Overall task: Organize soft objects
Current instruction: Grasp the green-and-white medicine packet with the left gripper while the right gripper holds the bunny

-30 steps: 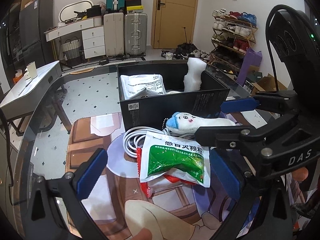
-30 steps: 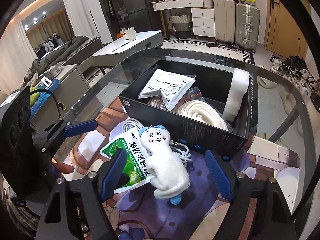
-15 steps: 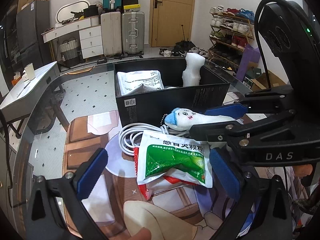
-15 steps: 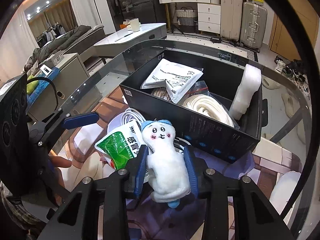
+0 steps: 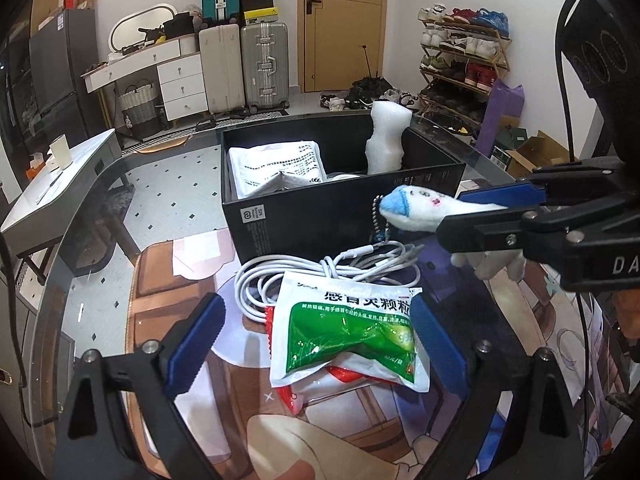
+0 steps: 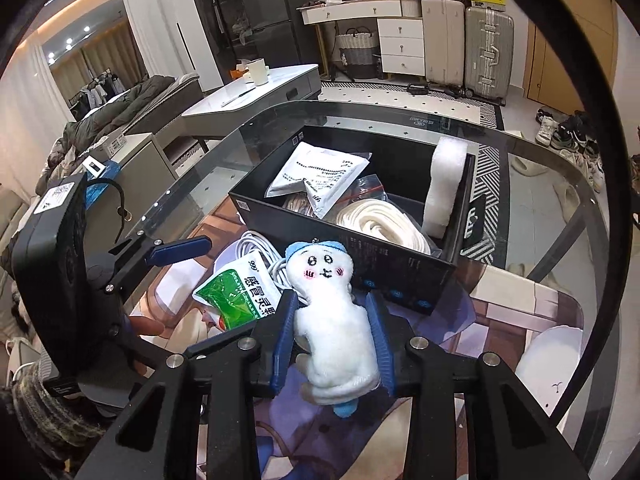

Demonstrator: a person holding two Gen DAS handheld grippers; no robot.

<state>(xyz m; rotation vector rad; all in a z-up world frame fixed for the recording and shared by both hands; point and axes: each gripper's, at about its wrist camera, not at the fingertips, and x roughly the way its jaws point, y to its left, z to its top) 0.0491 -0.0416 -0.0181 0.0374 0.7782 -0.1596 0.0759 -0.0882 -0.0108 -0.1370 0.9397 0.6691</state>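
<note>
Your right gripper (image 6: 332, 336) is pinching the white plush toy (image 6: 330, 320) by its body, both blue pads pressed into its sides. The toy hangs clear of the mat, just in front of the black box (image 6: 400, 276), face toward the box. Your left gripper (image 5: 312, 344) is spread wide and its jaws are closing, with the green medicine sachet (image 5: 352, 332) lying between them, untouched, in front of the box. The white cable coil (image 5: 304, 276) lies between sachet and box.
</note>
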